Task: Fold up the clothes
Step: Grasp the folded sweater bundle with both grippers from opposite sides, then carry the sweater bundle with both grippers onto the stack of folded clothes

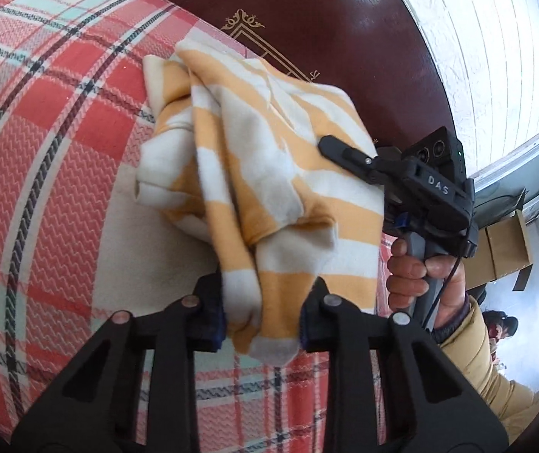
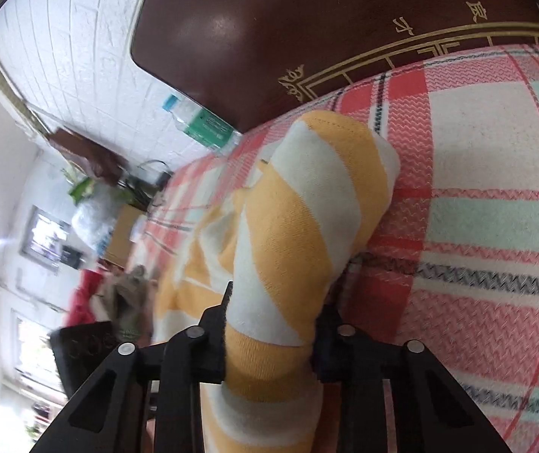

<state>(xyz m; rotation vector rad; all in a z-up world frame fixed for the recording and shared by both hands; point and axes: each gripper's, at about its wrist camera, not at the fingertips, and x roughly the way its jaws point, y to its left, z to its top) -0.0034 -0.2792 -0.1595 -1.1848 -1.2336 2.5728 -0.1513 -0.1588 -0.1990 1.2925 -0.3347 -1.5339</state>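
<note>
An orange and white striped garment (image 1: 254,173) hangs bunched above a red plaid bedcover (image 1: 42,151). My left gripper (image 1: 261,321) is shut on its lower edge. My right gripper (image 2: 273,324) is shut on another part of the striped garment (image 2: 299,204). In the left wrist view the right gripper's fingers (image 1: 341,153) press on the garment's right side, with the hand on its grip (image 1: 416,275) below. The cloth is lifted and crumpled between both grippers.
A dark brown headboard with gold ornament (image 1: 307,37) stands behind the bed. A plastic bottle with a green label (image 2: 205,124) lies at the bed's edge. A white brick wall (image 1: 477,56), cardboard boxes (image 1: 507,249) and room clutter (image 2: 95,204) lie beyond.
</note>
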